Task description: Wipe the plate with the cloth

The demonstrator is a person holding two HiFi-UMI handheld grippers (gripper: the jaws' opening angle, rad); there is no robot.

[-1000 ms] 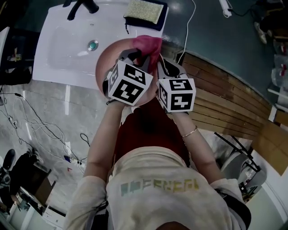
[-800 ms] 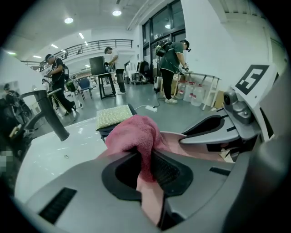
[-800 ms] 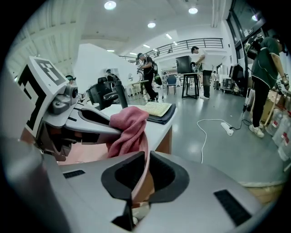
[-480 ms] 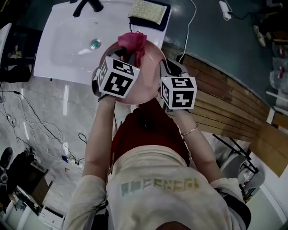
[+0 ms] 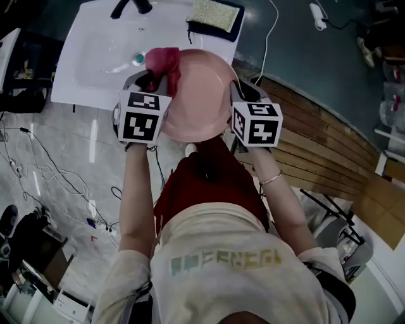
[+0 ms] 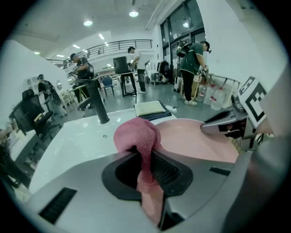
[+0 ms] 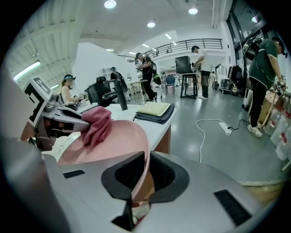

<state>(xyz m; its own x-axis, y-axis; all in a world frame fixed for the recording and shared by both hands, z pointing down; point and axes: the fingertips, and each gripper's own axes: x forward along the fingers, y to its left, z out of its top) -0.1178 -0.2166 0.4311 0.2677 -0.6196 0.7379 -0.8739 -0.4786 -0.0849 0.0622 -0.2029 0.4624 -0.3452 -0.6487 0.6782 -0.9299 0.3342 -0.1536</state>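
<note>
A pink plate is held in the air at the sink's right edge. My right gripper is shut on the plate's right rim. My left gripper is shut on a bunched pink cloth that rests against the plate's left edge. In the left gripper view the cloth bulges out past the jaws, with the plate to its right. From the right gripper view the cloth lies on the plate's far left side.
A white sink with a black tap lies under and left of the plate. A yellow-green sponge on a dark mat sits at the sink's back right. Wooden slats run to the right. Cables trail over the floor at left.
The left gripper has dragged the cloth from the plate's far middle leftward to its left edge. The plate and right gripper rose a little in view.
</note>
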